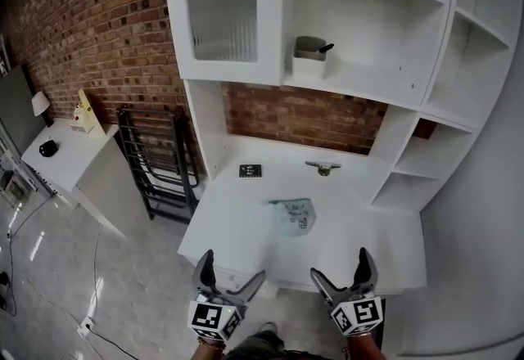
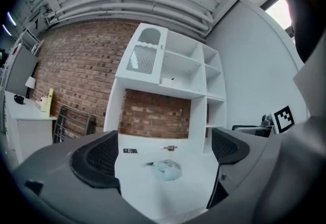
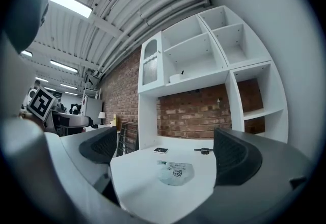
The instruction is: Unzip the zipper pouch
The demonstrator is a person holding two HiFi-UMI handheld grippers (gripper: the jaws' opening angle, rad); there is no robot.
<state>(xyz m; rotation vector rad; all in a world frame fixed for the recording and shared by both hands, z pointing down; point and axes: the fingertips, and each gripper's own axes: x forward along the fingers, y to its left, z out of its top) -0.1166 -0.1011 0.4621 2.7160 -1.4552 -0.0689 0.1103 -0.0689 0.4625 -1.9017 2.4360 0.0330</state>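
A small pale-green translucent zipper pouch [image 1: 294, 215] with dark printed marks lies flat on the white desk [image 1: 237, 227], its zipper edge along the far side. The left gripper view shows the pouch [image 2: 166, 169] ahead between the jaws, and so does the right gripper view, pouch [image 3: 176, 172]. My left gripper [image 1: 232, 270] hovers at the desk's near edge, open and empty. My right gripper [image 1: 339, 265] hovers beside it, also open and empty. Both are well short of the pouch.
A black marker card [image 1: 250, 171] and a small metal clamp-like piece [image 1: 323, 168] lie near the brick back wall. White shelving [image 1: 368, 23] rises above the desk, with a grey cup [image 1: 310, 50] on a shelf. A black rack [image 1: 155, 162] and side table [image 1: 65, 154] stand left.
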